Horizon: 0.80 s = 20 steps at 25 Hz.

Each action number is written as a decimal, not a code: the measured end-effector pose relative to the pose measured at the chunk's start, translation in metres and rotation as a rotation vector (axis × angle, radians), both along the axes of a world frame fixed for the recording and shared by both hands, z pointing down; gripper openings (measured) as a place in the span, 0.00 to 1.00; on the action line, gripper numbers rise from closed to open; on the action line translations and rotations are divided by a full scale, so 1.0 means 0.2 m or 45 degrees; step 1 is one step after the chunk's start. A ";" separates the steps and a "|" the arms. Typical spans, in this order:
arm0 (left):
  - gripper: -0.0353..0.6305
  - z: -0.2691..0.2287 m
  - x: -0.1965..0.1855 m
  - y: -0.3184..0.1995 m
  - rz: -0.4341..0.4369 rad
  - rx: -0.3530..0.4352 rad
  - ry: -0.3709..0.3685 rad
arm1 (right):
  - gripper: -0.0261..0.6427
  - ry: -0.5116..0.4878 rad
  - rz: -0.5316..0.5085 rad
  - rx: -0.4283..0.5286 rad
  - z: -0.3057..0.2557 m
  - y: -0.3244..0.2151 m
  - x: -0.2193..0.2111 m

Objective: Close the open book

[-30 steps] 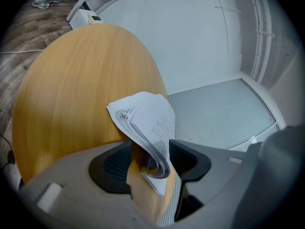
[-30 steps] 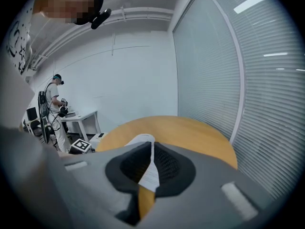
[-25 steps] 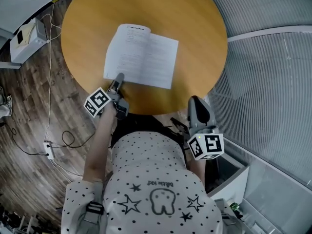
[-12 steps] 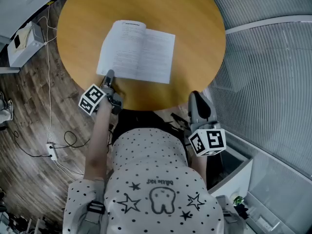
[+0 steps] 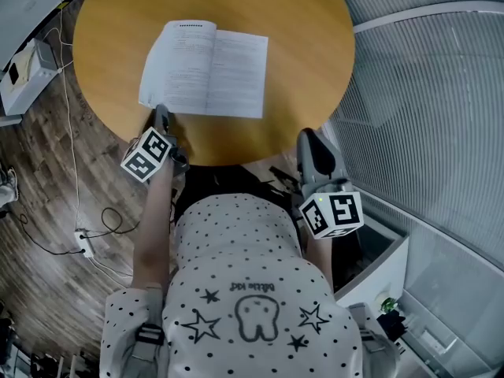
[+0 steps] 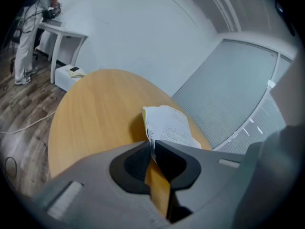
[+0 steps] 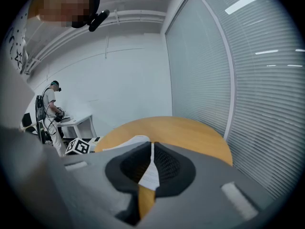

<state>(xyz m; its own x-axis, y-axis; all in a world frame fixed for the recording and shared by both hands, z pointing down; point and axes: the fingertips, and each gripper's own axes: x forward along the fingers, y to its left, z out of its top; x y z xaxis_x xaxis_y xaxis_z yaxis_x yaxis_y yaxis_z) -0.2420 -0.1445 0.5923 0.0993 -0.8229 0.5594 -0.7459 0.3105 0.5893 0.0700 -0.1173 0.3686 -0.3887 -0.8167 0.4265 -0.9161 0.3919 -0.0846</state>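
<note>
The open book [image 5: 205, 69] lies flat with white printed pages on the round wooden table [image 5: 291, 46]. My left gripper [image 5: 160, 115] is at the book's near left corner. In the left gripper view the left gripper [image 6: 151, 144] has just been closing, and its jaws now pinch the edge of the book [image 6: 171, 125]; that left page curls up slightly. My right gripper [image 5: 311, 152] hangs by the table's near edge, clear of the book. In the right gripper view the right gripper [image 7: 152, 147] is shut and empty, with the book [image 7: 128, 141] beyond it.
A glass wall with blinds [image 5: 425, 93] runs close along the right. On the wood floor to the left are a white box [image 5: 24, 65], cables [image 5: 75, 172] and a power strip [image 5: 81, 242]. A person [image 7: 50, 113] stands at a desk far behind.
My left gripper has rolled, its marker cube turning, while staying at the book's near left corner. The right gripper has kept still.
</note>
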 end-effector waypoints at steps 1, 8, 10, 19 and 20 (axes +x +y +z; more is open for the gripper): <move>0.12 -0.01 0.01 0.00 0.012 0.008 -0.032 | 0.07 -0.001 0.001 -0.001 0.00 0.00 0.01; 0.11 -0.10 0.02 0.00 0.074 0.048 -0.139 | 0.07 -0.021 0.016 0.014 -0.01 -0.03 0.02; 0.11 -0.13 0.02 0.00 0.083 0.071 -0.153 | 0.07 -0.029 0.027 0.025 -0.01 -0.03 0.04; 0.10 -0.28 0.08 -0.01 0.149 0.153 -0.210 | 0.07 -0.047 0.079 0.078 -0.06 -0.05 0.12; 0.10 -0.30 0.10 -0.02 0.158 0.164 -0.218 | 0.07 -0.050 0.084 0.085 -0.07 -0.05 0.13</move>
